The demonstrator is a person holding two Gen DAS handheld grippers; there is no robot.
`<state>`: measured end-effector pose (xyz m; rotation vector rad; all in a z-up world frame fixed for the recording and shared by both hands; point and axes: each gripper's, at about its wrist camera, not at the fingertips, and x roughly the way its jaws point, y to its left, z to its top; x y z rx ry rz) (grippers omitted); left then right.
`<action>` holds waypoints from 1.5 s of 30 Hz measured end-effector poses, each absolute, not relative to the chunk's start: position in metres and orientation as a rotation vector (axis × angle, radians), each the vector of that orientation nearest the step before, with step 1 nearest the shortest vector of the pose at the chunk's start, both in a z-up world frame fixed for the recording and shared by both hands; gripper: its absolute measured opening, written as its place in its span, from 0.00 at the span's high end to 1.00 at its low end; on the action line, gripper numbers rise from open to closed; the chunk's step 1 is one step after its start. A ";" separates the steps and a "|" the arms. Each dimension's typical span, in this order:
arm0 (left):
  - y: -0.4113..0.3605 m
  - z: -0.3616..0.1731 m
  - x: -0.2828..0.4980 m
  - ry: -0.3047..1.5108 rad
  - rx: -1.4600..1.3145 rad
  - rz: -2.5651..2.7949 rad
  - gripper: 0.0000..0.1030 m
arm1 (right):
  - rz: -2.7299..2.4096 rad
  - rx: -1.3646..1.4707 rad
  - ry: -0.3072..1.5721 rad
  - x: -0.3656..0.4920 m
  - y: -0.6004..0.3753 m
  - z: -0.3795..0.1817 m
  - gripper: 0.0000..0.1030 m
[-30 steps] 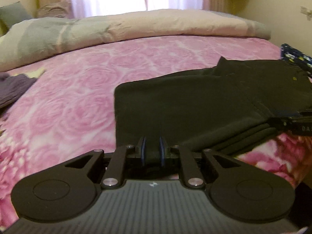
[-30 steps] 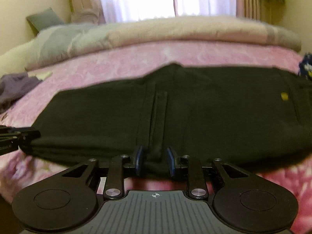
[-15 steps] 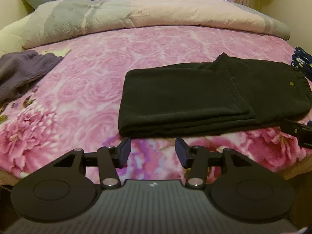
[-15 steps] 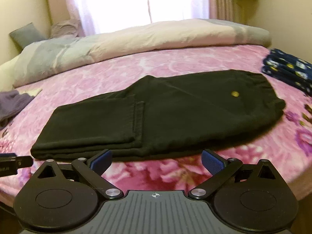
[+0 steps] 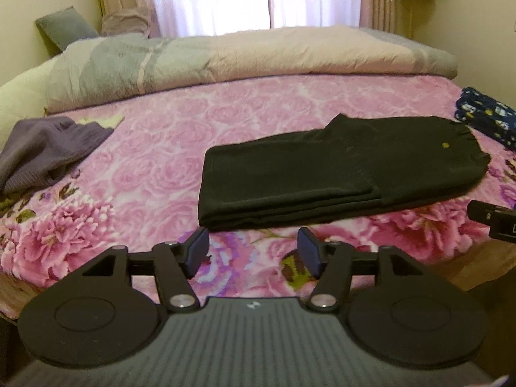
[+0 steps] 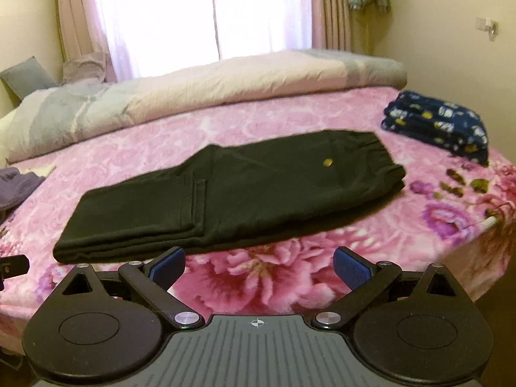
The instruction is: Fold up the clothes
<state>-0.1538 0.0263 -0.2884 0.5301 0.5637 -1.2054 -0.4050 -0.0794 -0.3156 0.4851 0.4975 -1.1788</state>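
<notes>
Black trousers (image 5: 322,174) (image 6: 225,193) lie folded flat on the pink flowered bedspread (image 5: 161,148) (image 6: 435,225), waistband to the right with a small yellow mark. My left gripper (image 5: 253,251) hangs short of the trousers' near left edge; its jaws are opening and hold nothing. My right gripper (image 6: 259,266) stands open and empty before the trousers' near edge, apart from the cloth. The right gripper's tip (image 5: 490,219) shows at the right edge of the left wrist view, and the left gripper's tip (image 6: 13,266) at the left edge of the right wrist view.
A folded navy patterned garment (image 6: 438,125) (image 5: 483,119) lies at the right of the bed. A crumpled purple garment (image 5: 48,151) (image 6: 16,187) lies at the left. A rolled duvet (image 5: 225,61) and a grey pillow (image 5: 63,29) line the far side under the curtained window.
Both grippers let go of the trousers' near edge, opened, and drew back and up. The folded trousers now lie whole in both views.
</notes>
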 end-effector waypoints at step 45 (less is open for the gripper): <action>-0.112 -0.349 -0.121 0.791 0.362 -1.258 0.49 | -1.167 1.375 -0.154 -0.605 -0.313 -0.428 0.36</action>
